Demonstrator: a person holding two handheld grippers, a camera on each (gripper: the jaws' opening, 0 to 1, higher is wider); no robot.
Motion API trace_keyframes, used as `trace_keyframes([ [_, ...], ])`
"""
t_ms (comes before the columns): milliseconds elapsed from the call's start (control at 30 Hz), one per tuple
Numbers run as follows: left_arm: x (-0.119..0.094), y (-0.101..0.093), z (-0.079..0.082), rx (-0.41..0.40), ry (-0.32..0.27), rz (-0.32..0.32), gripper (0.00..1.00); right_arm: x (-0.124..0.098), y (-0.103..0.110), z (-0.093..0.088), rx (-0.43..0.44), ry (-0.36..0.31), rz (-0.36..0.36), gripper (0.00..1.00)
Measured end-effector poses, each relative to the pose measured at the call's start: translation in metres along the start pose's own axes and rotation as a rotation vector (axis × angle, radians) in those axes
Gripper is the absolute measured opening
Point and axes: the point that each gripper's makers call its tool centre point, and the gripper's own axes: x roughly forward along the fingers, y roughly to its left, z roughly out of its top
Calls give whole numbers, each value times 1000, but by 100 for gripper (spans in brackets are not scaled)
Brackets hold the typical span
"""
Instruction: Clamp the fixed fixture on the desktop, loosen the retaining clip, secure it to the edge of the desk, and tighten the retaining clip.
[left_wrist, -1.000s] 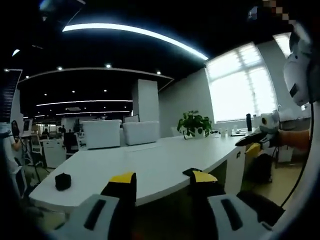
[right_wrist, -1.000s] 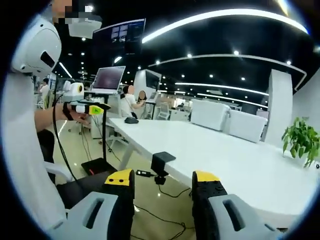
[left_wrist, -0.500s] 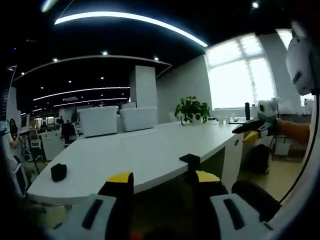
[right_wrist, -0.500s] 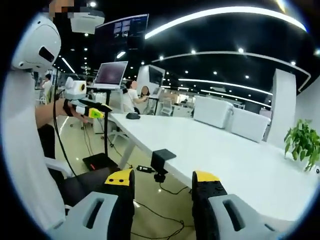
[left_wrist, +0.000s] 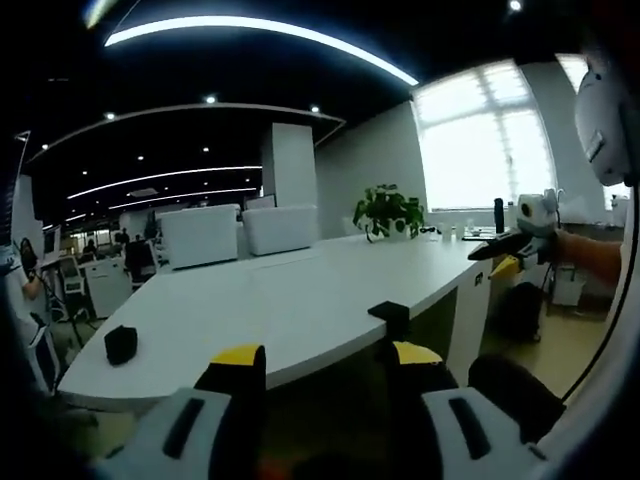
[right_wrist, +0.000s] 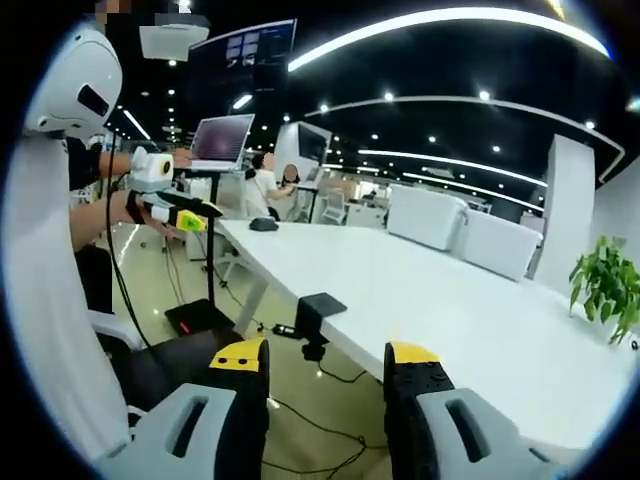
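1. A dark-ceilinged open office is stretching out behind a long white desk (left_wrist: 300, 300), with curved light strips glowing overhead and a bright window (left_wrist: 480, 160) shining at the far end in the left gripper view.
2. White chairs (left_wrist: 240, 230) are standing along the far side of the desk, and a potted plant (left_wrist: 388, 212) is sitting near its far end; the right gripper view is catching the same plant (right_wrist: 605, 285) at its edge.
3. A small black object (left_wrist: 120, 343) is lying on the desk near the corner, well apart from everything else.
4. The black fixture (right_wrist: 315, 318) is sitting clamped on the near edge of the desk, its lower part hanging below the top; the left gripper view is showing it (left_wrist: 390, 318) just above one jaw tip.
5. The left gripper (left_wrist: 325, 362) is hanging short of the desk edge with jaws parted and nothing between them.
6. The right gripper (right_wrist: 325, 358) is likewise gaping, gripping nothing, with floor and cables below.
7. A laptop on a stand (right_wrist: 220, 140) is standing beyond the desk corner.
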Motion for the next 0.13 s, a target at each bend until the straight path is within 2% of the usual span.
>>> trace_keyframes([
  [133,0,0,0,9,2,-3,51,1,0,-1,-4,9,-2,44],
])
